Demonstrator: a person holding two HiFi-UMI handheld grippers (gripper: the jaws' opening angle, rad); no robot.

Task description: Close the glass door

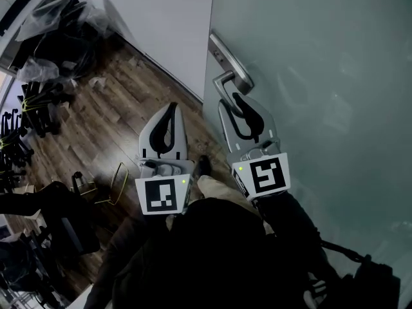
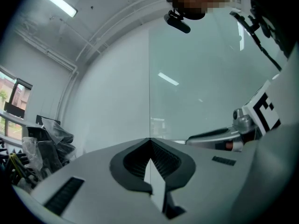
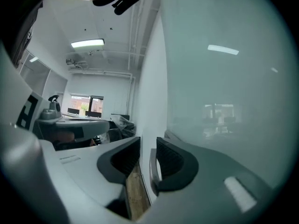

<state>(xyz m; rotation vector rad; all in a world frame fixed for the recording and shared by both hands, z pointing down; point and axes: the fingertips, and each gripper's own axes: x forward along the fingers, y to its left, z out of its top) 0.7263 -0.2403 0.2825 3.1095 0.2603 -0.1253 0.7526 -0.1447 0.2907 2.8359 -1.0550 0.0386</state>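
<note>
The frosted glass door [image 1: 322, 76] fills the right of the head view, its edge beside a white wall. The metal door handle [image 1: 226, 69] sits on the plate near that edge. My right gripper [image 1: 239, 100] points level at the handle's lever with its tips at the lever. In the right gripper view this gripper [image 3: 147, 143] stands open. The grey lever [image 3: 152, 168] lies against the inner side of the right pad, with a gap on the other side. My left gripper [image 1: 170, 111] hangs left of the door, shut and empty [image 2: 150, 142], facing the door [image 2: 201, 78].
The white wall [image 1: 167, 24] runs back from the door's edge over a wood floor [image 1: 96, 121]. Black office chairs [image 1: 35, 108] and plastic-wrapped clutter [image 1: 58, 18] crowd the left. A yellow wire frame [image 1: 117, 182] lies by the person's shoe [image 1: 203, 166].
</note>
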